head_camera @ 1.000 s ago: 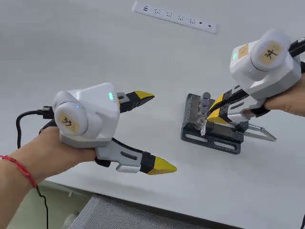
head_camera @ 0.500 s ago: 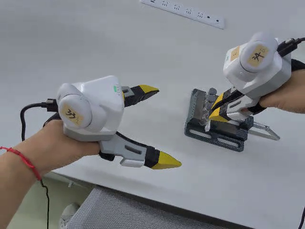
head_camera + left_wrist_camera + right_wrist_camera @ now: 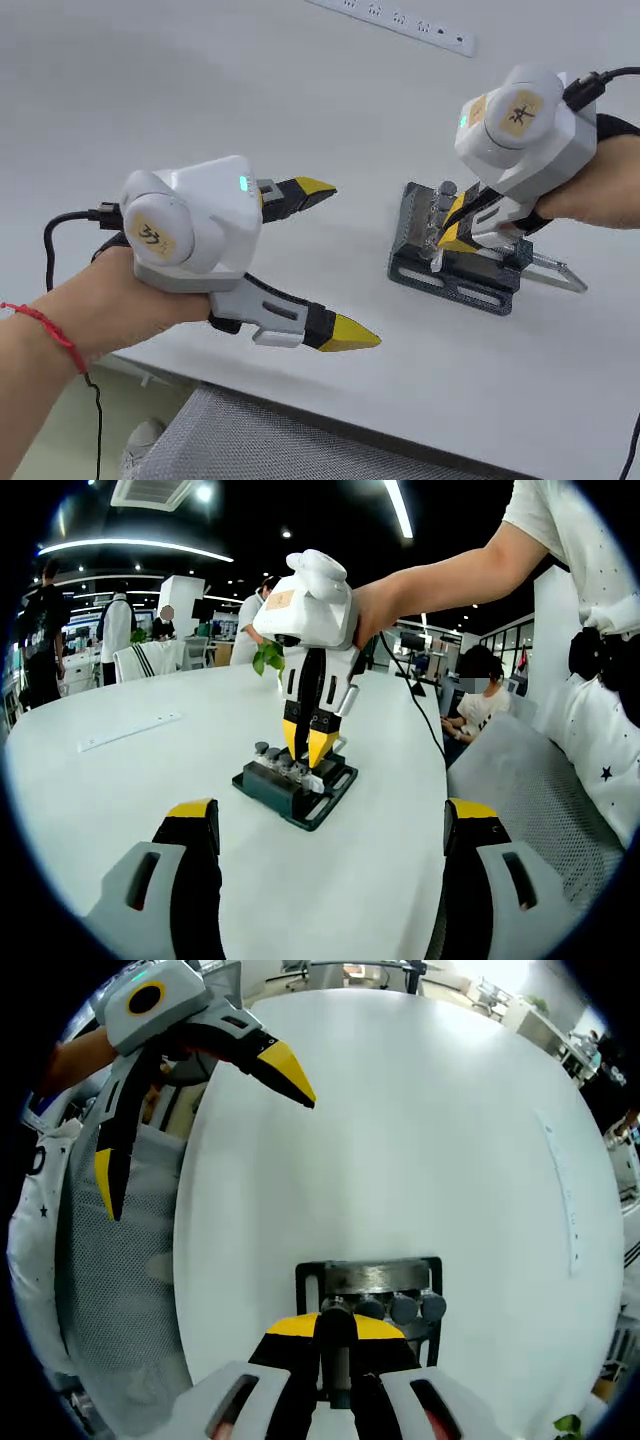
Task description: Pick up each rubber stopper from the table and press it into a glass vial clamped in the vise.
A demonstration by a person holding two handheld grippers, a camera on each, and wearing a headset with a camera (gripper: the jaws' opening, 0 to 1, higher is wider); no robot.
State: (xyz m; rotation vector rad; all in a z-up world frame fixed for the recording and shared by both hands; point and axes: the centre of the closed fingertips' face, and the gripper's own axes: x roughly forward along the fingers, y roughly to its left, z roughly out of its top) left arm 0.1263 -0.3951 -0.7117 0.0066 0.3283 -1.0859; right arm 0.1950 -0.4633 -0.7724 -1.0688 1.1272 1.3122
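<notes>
Glass vials in black vise, 3 grey-stoppered, right gripper closed, perhaps on a stopper, left gripper wide apart.

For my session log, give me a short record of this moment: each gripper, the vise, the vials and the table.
left gripper: open, empty, over the near edge of the table
right gripper: shut on what looks like a rubber stopper, at the vise's end
vise: on the table, holds a row of vials
other stoppers: three in place beside the jaws
</notes>
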